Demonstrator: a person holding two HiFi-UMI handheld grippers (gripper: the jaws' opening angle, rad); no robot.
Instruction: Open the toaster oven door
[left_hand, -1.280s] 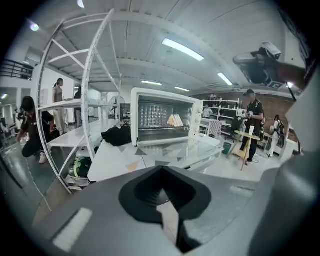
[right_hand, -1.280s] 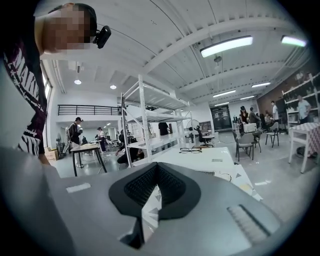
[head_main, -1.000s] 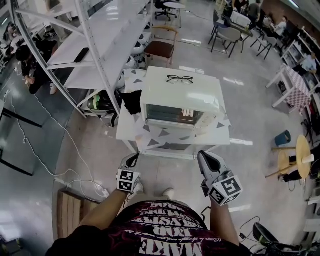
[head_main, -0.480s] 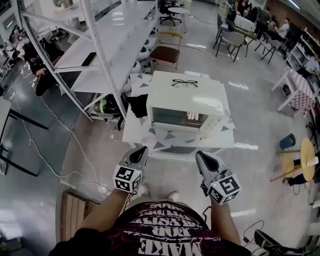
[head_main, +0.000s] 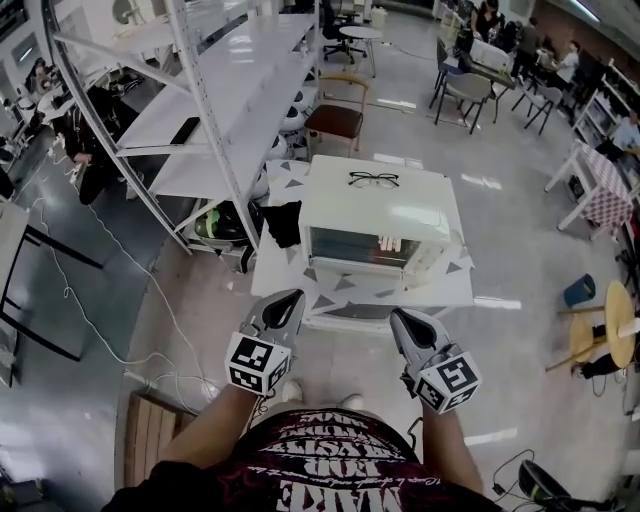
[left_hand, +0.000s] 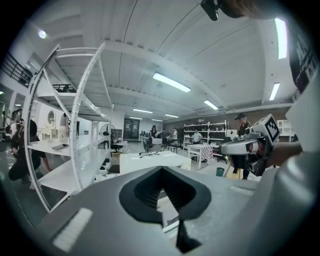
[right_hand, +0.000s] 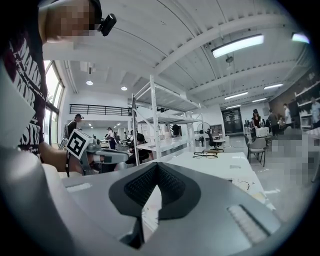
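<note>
A white toaster oven (head_main: 375, 212) stands on a small white table (head_main: 290, 285) with grey triangles. Its glass door (head_main: 358, 245) faces me and is closed. A pair of glasses (head_main: 373, 179) lies on the oven's top. My left gripper (head_main: 283, 303) and right gripper (head_main: 410, 322) hover side by side just short of the table's front edge, both pointing at the oven, apart from it. Both are shut with nothing held. The oven's top (left_hand: 150, 160) shows beyond the left gripper (left_hand: 162, 172). From the right gripper (right_hand: 157, 167), the oven's top (right_hand: 225, 165) and glasses (right_hand: 205, 154) show.
A tall white shelving rack (head_main: 200, 110) runs along the left, close to the table. A black item (head_main: 283, 222) lies on the table left of the oven. A brown chair (head_main: 335, 115) stands behind. A wooden pallet (head_main: 150, 435) and cables lie on the floor at lower left.
Both grippers have come up and forward toward the table's front edge, the left one most, swinging in from low left. The oven sits a little farther right in view.
</note>
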